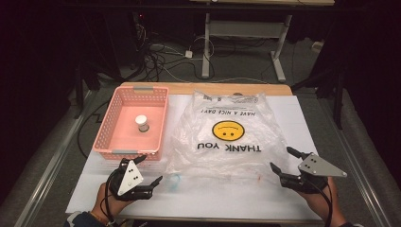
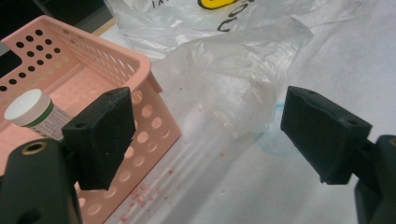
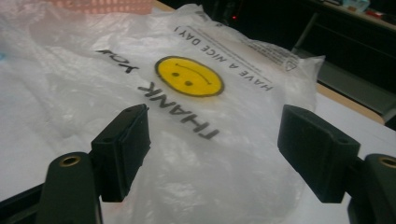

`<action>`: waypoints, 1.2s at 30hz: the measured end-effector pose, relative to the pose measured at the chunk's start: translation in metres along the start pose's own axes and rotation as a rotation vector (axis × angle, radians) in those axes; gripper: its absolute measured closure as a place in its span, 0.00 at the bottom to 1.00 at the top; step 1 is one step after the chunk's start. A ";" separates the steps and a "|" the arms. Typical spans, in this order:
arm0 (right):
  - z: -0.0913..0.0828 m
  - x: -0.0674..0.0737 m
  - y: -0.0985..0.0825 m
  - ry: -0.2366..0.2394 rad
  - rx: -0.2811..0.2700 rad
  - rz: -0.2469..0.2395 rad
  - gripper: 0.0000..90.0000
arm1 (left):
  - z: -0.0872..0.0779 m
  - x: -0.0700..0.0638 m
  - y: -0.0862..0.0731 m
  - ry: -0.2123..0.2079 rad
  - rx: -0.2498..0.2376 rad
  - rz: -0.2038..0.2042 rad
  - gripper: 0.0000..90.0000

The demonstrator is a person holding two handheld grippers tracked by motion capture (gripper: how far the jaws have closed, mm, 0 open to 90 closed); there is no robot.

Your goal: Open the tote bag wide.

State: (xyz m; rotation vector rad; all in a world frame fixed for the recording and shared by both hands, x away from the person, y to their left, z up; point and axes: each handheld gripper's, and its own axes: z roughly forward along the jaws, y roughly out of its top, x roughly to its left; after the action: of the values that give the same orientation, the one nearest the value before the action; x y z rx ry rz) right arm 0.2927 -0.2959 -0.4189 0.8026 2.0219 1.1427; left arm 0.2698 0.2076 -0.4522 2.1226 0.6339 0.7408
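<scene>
High view: white-covered counter (image 1: 198, 198) with a wooden far edge. Pink perforated plastic basket (image 1: 106, 127) sits at the left-far side; inside it a small white-capped bottle (image 1: 142, 123) stands upright near the middle. Just right of the basket lies a clear crumpled plastic bag with a yellow smiley and "THANK YOU" print (image 1: 229, 135), flat on the counter, its near-left corner close to the basket's near-right corner. Left tool (image 1: 150, 170) is at the near-left, just in front of the basket's near wall, jaws spread apart, holding nothing. Right tool (image 1: 283, 160) is at the near-right, at the bag's near-right edge, jaws also spread, nothing between them. A hand grips each from the bottom edge.

Left gripper view: both black jaws stand wide apart over bare counter. The basket corner (image 2: 154, 84) is just behind the left jaw; the bottle (image 2: 32, 112) shows through over the rim, looking tilted from this angle. The bag's crumpled corner (image 2: 233, 79) lies between and beyond the jaws, not touched. Small reddish specks (image 2: 144, 191) are on the counter beside the basket, possibly crumbs; too small to tell.

Right gripper view: jaws wide apart, low over the bag (image 3: 196, 116), smiley and lettering straight ahead. Cannot tell if the jaw tips touch the plastic.
</scene>
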 end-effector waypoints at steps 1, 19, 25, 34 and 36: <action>0.001 -0.003 0.001 -0.007 0.004 0.009 0.31 | -0.001 0.000 0.000 0.000 0.002 0.000 0.19; 0.123 -0.128 0.018 -0.045 0.212 0.262 0.49 | 0.001 0.001 0.000 -0.001 -0.003 -0.012 0.19; 0.174 -0.134 -0.001 -0.109 0.353 0.270 0.54 | 0.002 0.000 -0.001 -0.008 0.002 -0.020 0.19; 0.183 -0.136 -0.013 -0.065 0.407 0.312 1.00 | 0.003 0.000 -0.001 -0.007 0.015 -0.016 0.19; 0.180 -0.137 -0.013 -0.072 0.419 0.316 1.00 | 0.003 0.001 -0.001 -0.003 0.012 -0.019 0.19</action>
State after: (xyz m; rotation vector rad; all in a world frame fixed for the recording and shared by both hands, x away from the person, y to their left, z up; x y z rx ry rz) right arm 0.5127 -0.3225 -0.4664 1.3916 2.1554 0.8401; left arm 0.2718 0.2073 -0.4544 2.1254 0.6581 0.7250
